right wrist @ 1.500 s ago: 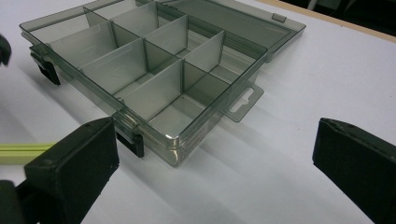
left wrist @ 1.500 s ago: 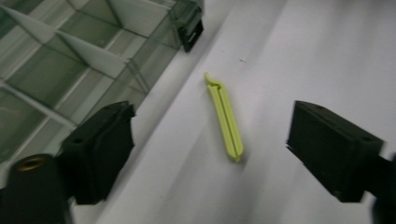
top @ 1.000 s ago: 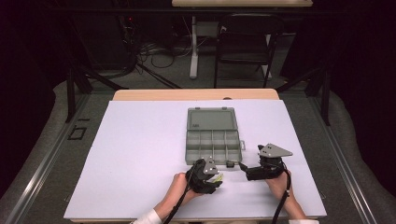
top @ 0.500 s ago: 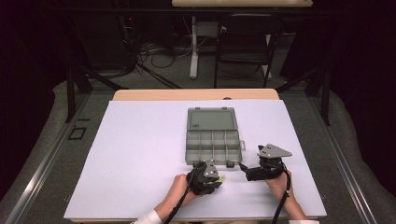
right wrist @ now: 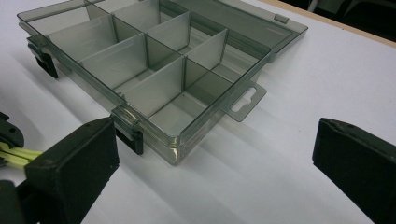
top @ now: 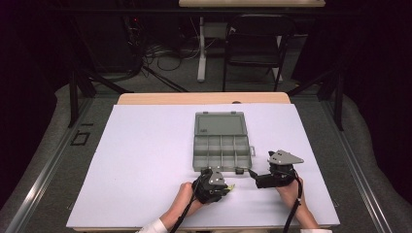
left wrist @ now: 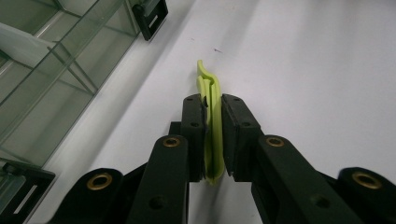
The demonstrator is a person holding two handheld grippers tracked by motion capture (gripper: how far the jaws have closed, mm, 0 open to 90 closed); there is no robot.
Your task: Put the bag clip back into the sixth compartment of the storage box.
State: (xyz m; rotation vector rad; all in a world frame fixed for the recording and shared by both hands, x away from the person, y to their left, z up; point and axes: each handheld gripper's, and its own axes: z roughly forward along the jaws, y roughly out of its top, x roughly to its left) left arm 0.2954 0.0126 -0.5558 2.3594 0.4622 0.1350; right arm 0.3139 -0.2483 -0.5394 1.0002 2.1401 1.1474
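A thin yellow-green plastic piece (left wrist: 208,78) is clamped upright between the jaws of my left gripper (left wrist: 213,100), which is shut on it just above the white table. In the high view that left gripper (top: 226,187) sits near the table's front, just in front of the grey transparent organizer box (top: 221,141), with the yellow-green piece (top: 231,187) poking out to the right. My right gripper (right wrist: 215,158) stands wide open with nothing between its jaws, aimed at the box's near corner (right wrist: 173,151). From above, the right gripper (top: 256,177) lies right of the left one.
The organizer box (right wrist: 154,60) lies open, its lid (top: 219,124) folded flat toward the far side and its several compartments bare. Black latches (left wrist: 152,16) stick out from its front wall. The white table cover (top: 145,155) spreads widely to the left. A chair (top: 255,43) stands beyond the table.
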